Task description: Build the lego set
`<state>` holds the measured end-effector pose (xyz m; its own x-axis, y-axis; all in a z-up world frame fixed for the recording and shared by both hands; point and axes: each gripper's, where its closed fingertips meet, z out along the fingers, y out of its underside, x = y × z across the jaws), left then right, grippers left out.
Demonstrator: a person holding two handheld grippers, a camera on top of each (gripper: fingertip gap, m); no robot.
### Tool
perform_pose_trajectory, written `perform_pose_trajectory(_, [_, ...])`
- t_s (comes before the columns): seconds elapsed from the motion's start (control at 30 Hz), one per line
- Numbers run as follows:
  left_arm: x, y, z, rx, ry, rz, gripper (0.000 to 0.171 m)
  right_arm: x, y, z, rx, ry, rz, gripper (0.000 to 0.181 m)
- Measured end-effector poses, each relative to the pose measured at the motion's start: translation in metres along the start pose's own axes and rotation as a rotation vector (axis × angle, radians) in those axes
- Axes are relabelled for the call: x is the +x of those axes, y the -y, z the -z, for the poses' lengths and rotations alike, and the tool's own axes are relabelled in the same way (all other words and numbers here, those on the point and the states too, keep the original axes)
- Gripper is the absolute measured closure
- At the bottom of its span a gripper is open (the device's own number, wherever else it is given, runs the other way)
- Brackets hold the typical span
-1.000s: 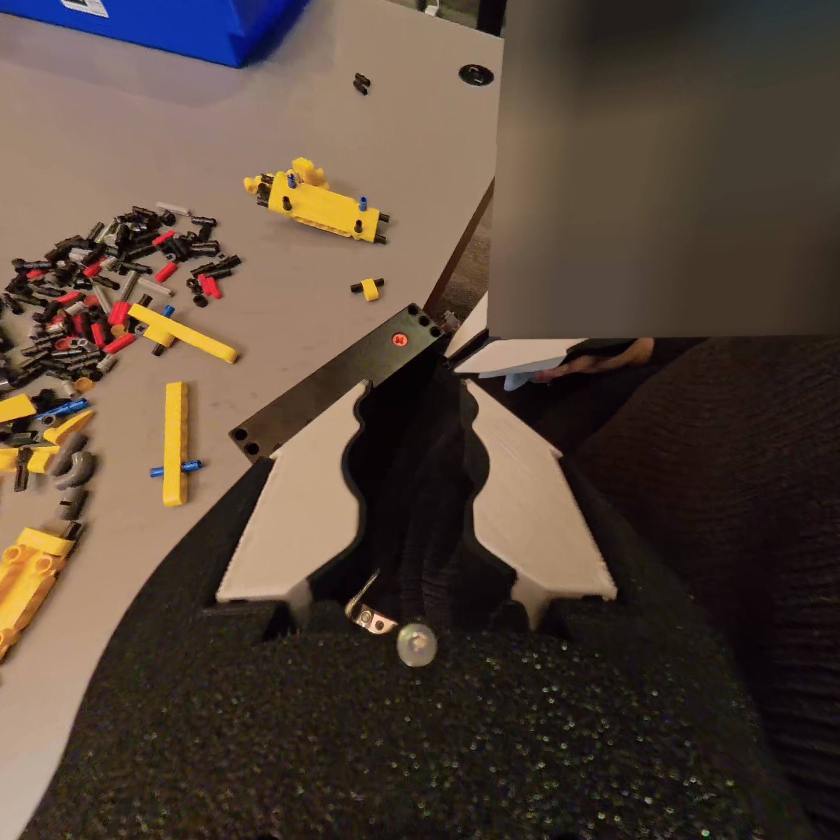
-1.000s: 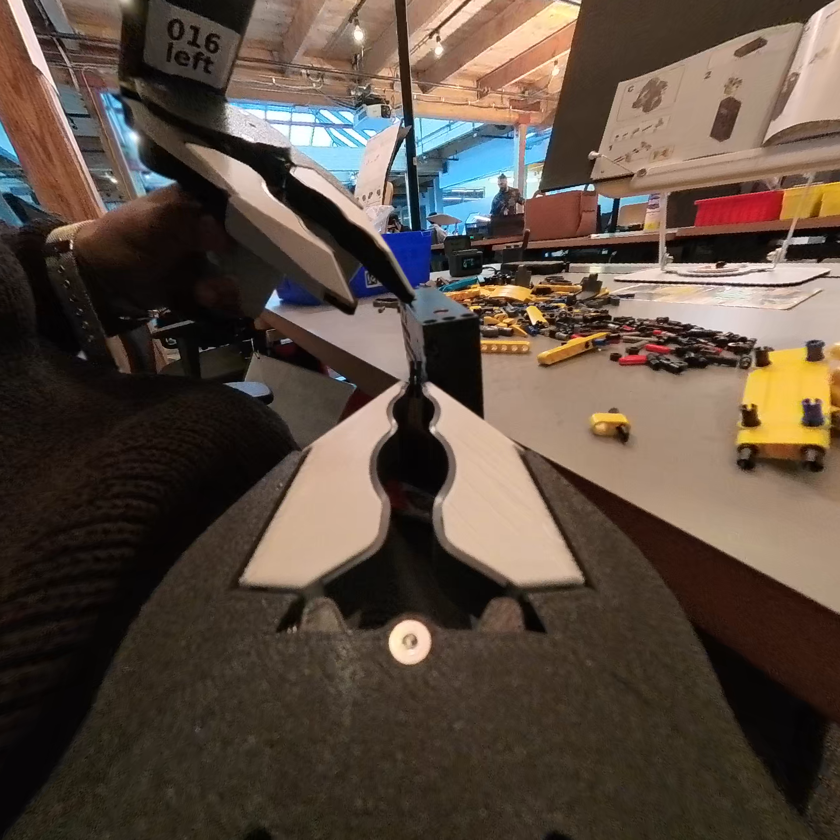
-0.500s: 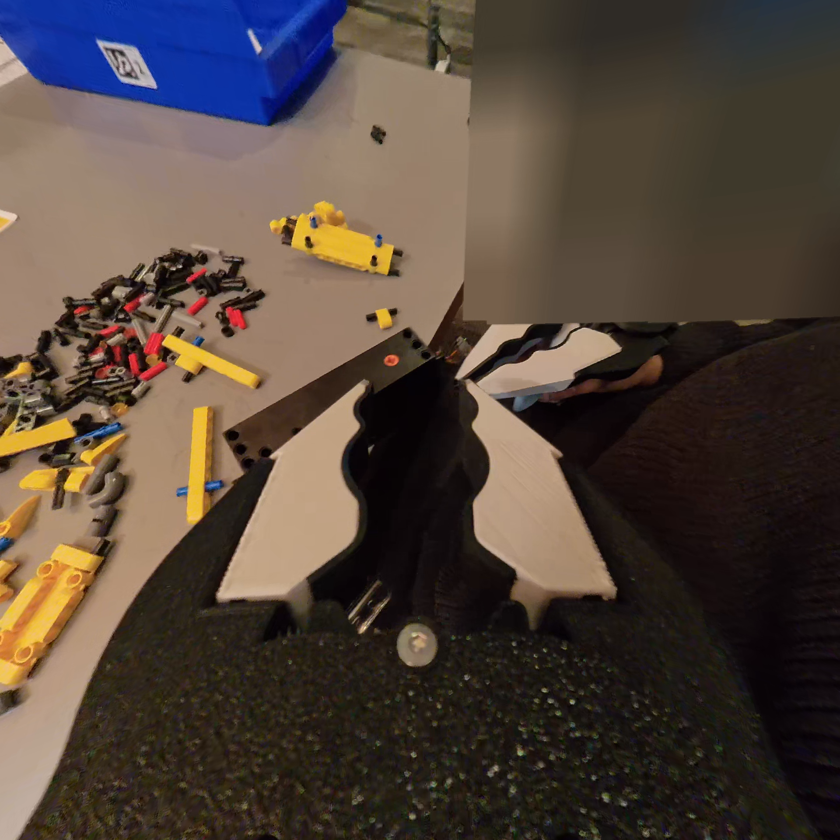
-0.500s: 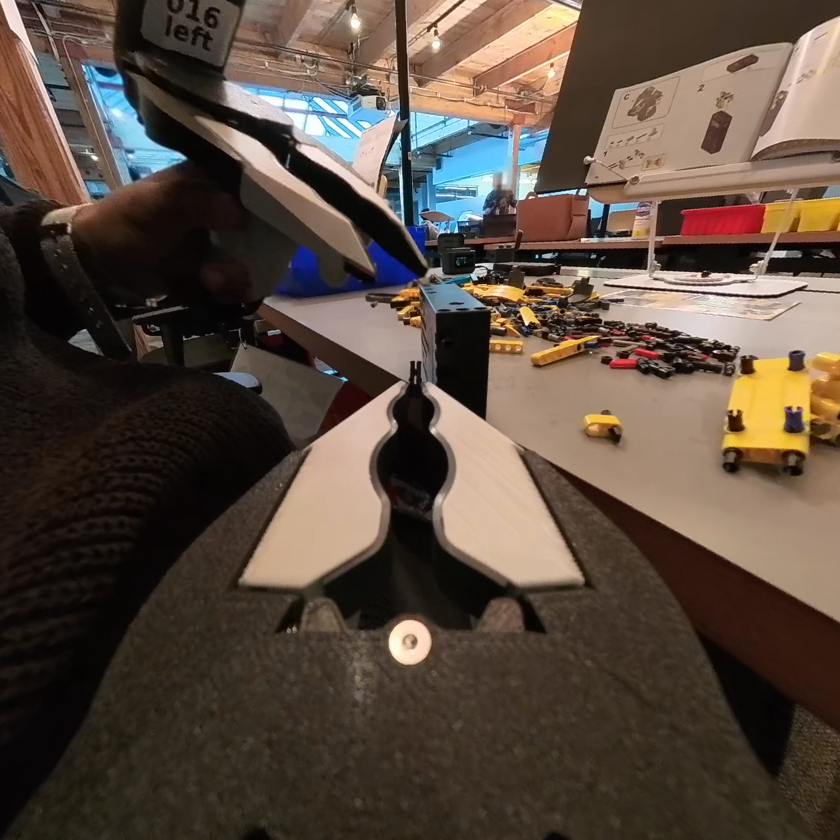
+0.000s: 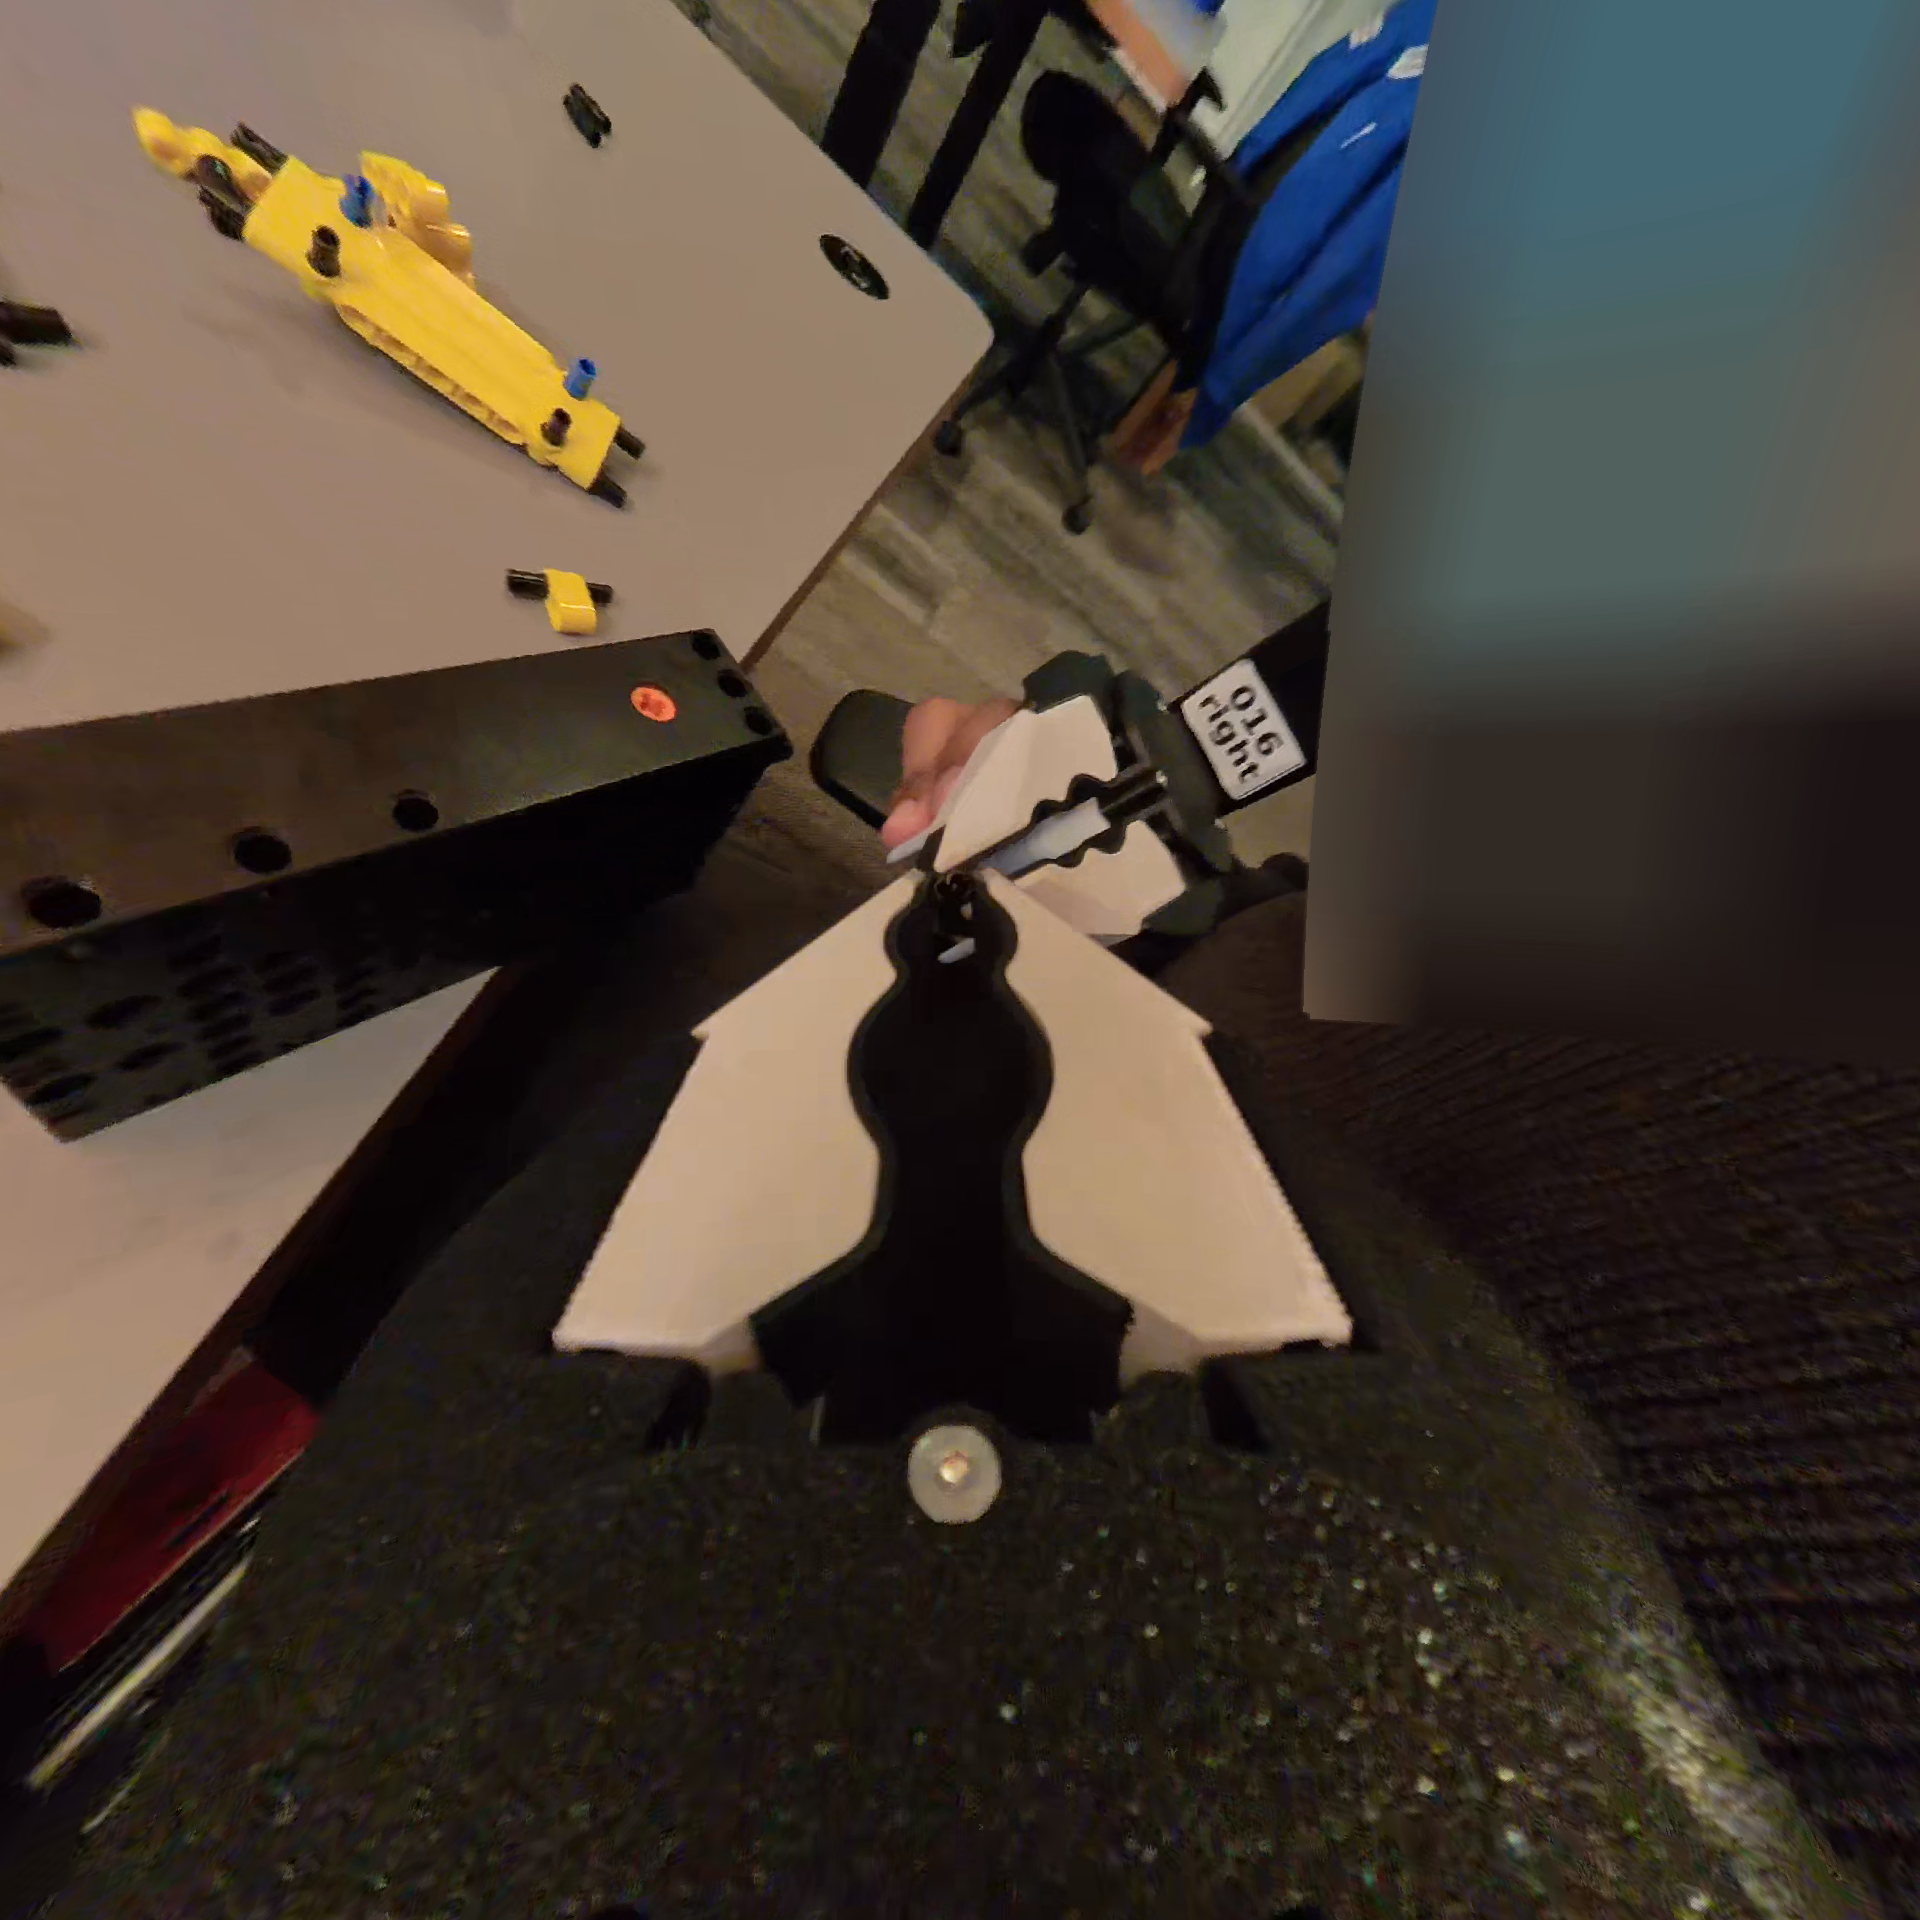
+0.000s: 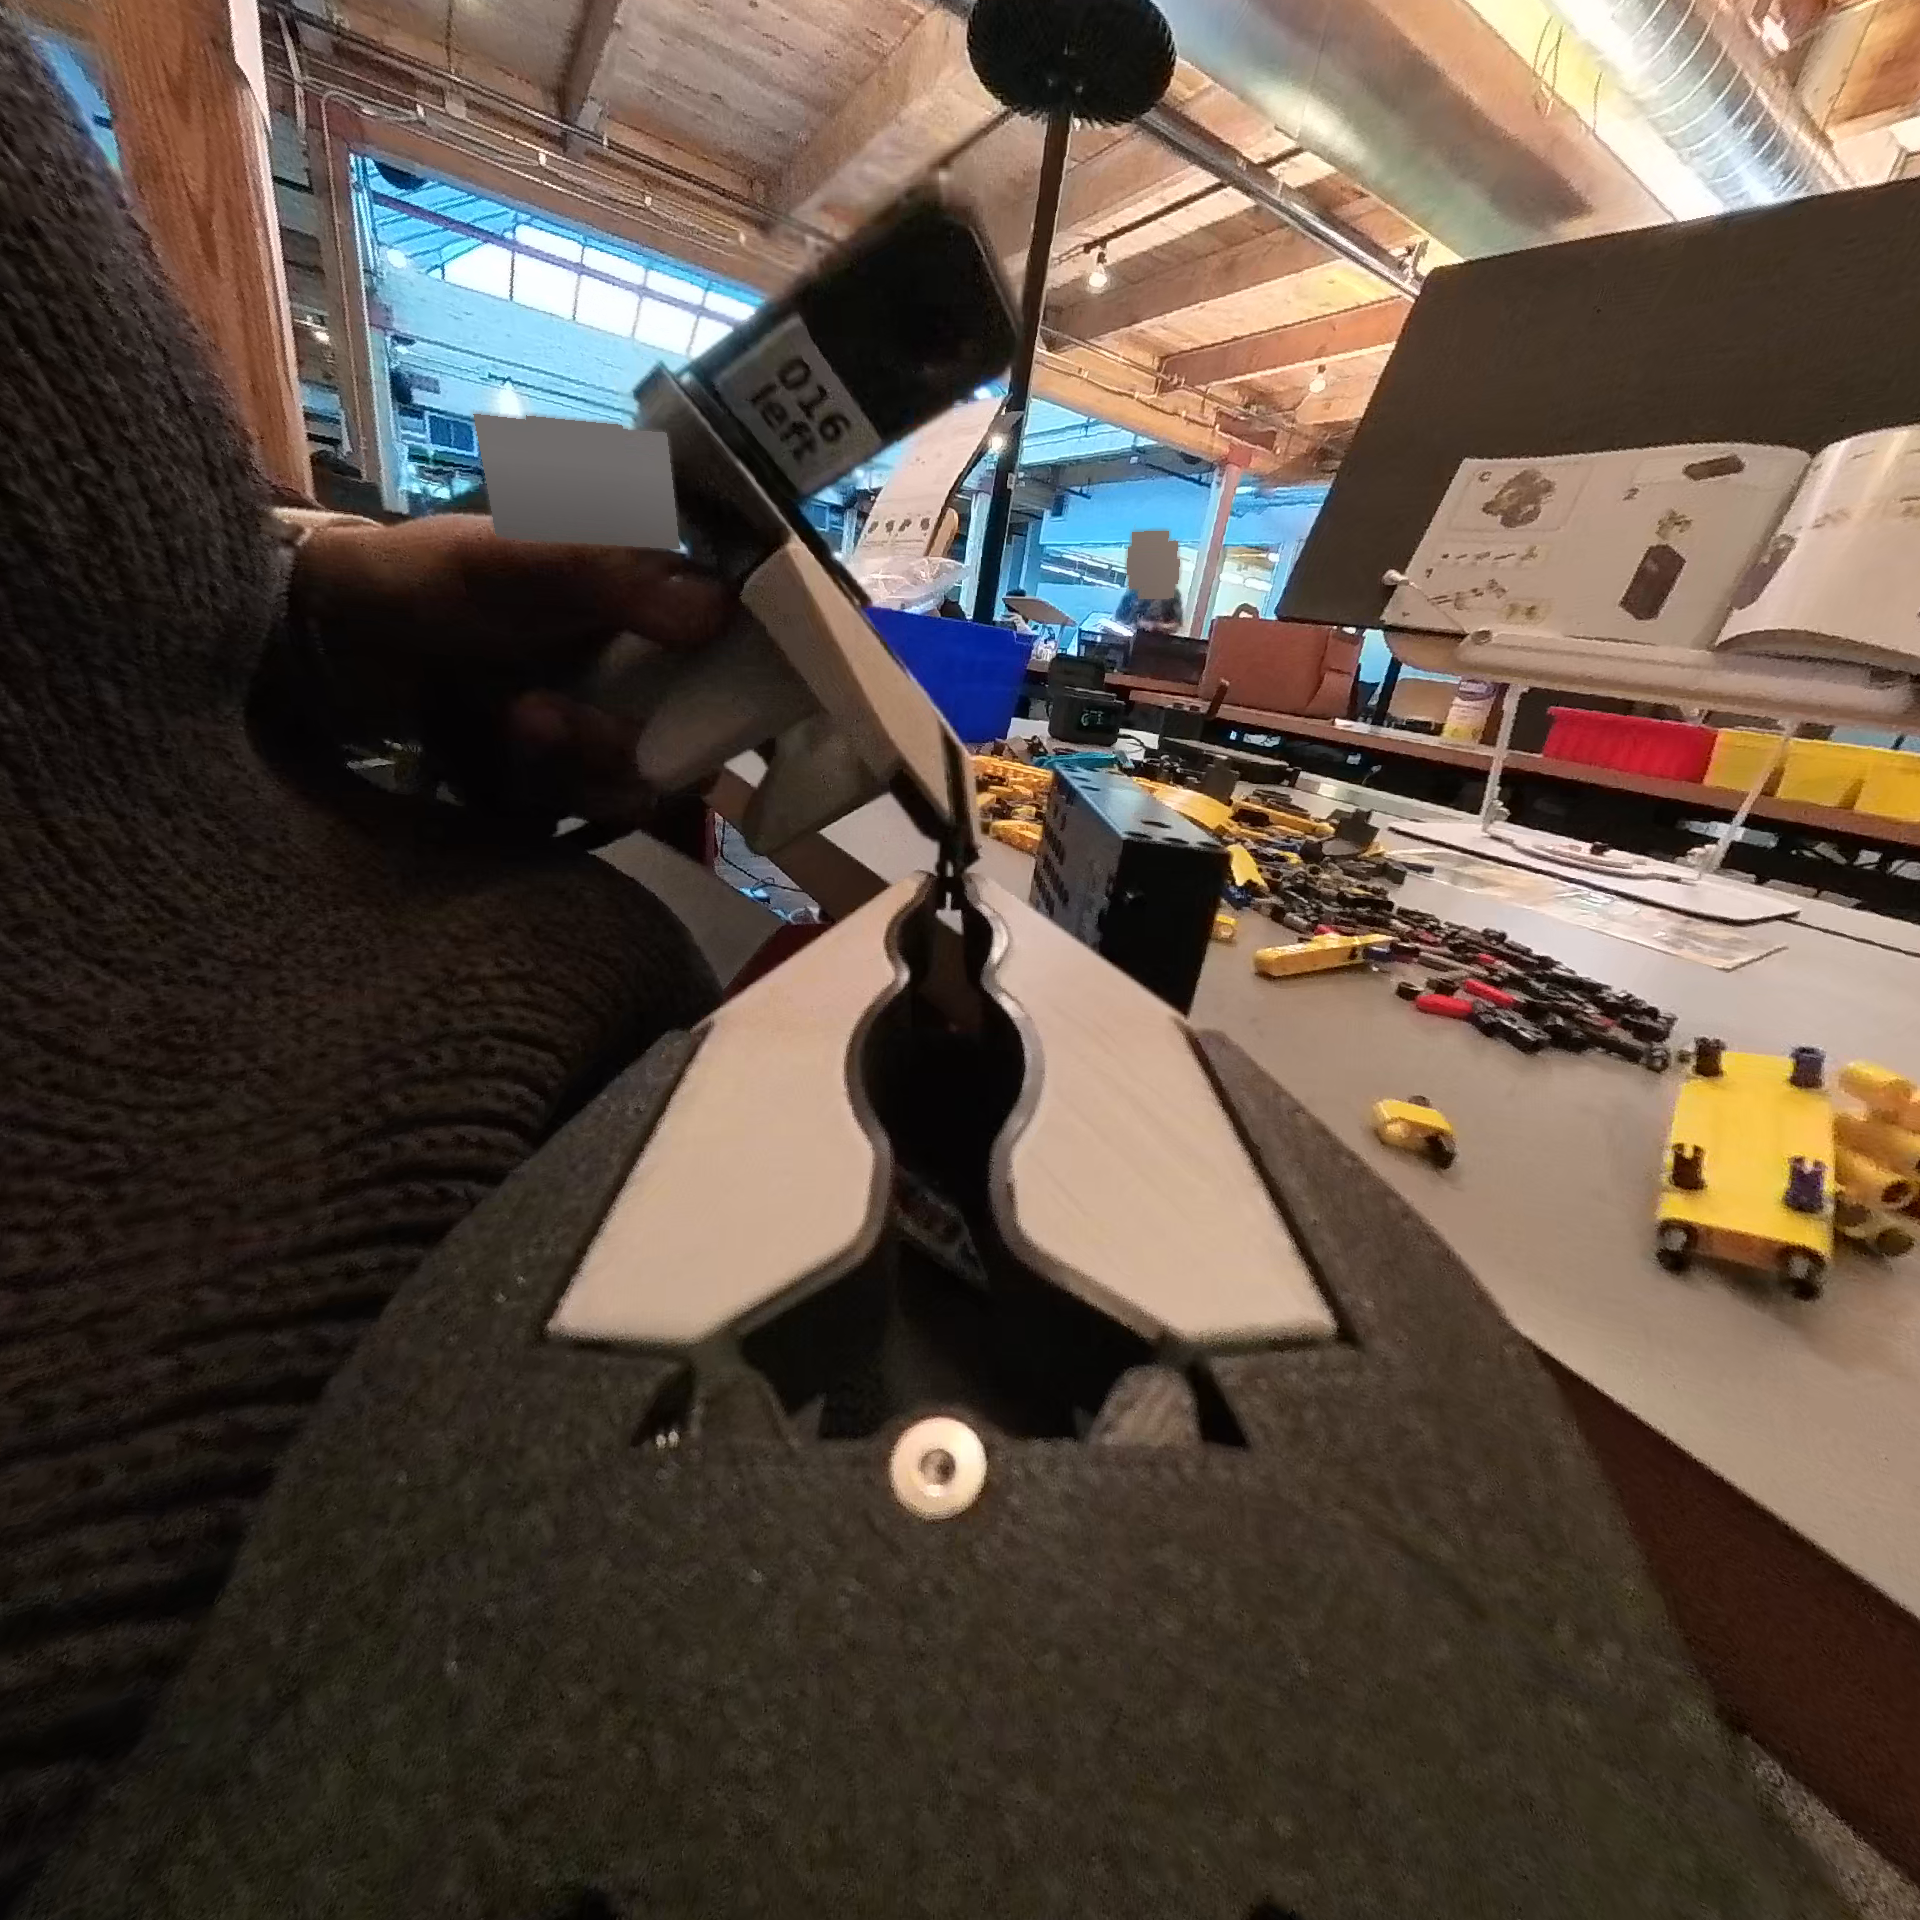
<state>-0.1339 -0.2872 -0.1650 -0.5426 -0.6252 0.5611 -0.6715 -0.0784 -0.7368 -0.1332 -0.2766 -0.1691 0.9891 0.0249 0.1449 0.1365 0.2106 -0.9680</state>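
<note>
My left gripper (image 5: 951, 891) and right gripper (image 6: 949, 885) meet tip to tip beyond the table's near edge. A small black pin (image 6: 951, 864) sits between the two tips, and both pairs of jaws are closed on it; it also shows in the left wrist view (image 5: 953, 891). The right gripper (image 5: 932, 869) comes in from the far right in the left wrist view. The left gripper (image 6: 957, 831) slants down from above in the right wrist view. A black perforated block (image 5: 364, 821) rests on the grey table (image 5: 312, 540), just left of the tips.
A yellow brick assembly with blue and black pins (image 5: 416, 301) and a small yellow connector (image 5: 566, 601) lie on the table. A pile of small black, red and yellow parts (image 6: 1507, 997) lies beyond. An open booklet on a stand (image 6: 1662, 551) is at the back right. My left and right fingertips are right by each other. The black perforated block (image 5: 364, 821) is about equally far from each gripper, around 9 cm.
My left gripper was open at the black block. It has come off the block, swung right and closed at the right gripper's tip. The block rests on the table.
</note>
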Motion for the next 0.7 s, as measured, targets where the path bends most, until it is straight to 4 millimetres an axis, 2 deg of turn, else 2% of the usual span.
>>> perform_pose_trajectory(0.37, [0.006,0.004,0.002,0.062,-0.169,0.203,0.168,-0.002,0.012,0.004,0.079,0.004,-0.002,0.177])
perform_pose_trajectory(0.7, [0.008,0.005,0.003,0.079,-0.216,0.243,0.168,-0.002,0.016,0.006,0.121,0.027,-0.077,0.177])
